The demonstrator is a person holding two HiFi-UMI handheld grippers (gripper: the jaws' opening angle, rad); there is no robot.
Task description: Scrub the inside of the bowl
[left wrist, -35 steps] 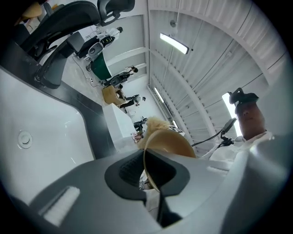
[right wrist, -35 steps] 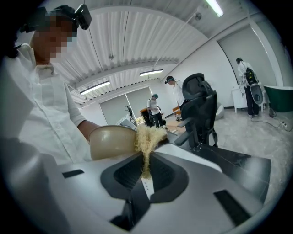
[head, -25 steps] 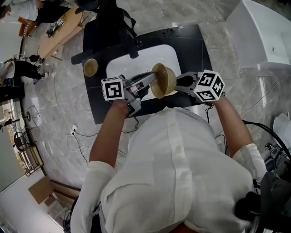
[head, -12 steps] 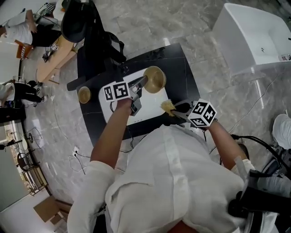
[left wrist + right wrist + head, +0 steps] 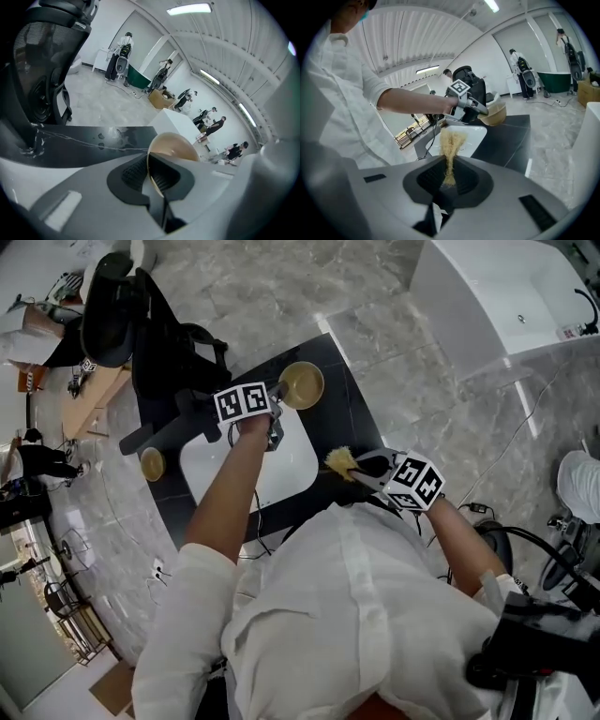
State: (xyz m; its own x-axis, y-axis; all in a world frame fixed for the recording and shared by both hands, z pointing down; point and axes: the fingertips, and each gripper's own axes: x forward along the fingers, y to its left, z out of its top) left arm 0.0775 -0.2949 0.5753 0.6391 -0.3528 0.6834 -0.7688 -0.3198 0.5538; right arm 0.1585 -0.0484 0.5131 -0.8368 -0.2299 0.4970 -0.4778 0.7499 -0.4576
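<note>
A tan bowl is over the far corner of the black table, held by its rim. My left gripper is shut on that rim; in the left gripper view the rim runs between the pads and the bowl opens beyond them. My right gripper is near the table's front edge, shut on a straw-coloured scrubber. The scrubber sticks up from the right gripper. It is well apart from the bowl.
A white basin is set into the black table. A second small bowl lies at the table's left end. A black office chair stands beyond the table, a white tub at the top right. Cables lie on the floor.
The bowl and scrubber have separated: my left gripper carried the bowl away to the table's far corner, and my right gripper drew the scrubber back toward the front edge.
</note>
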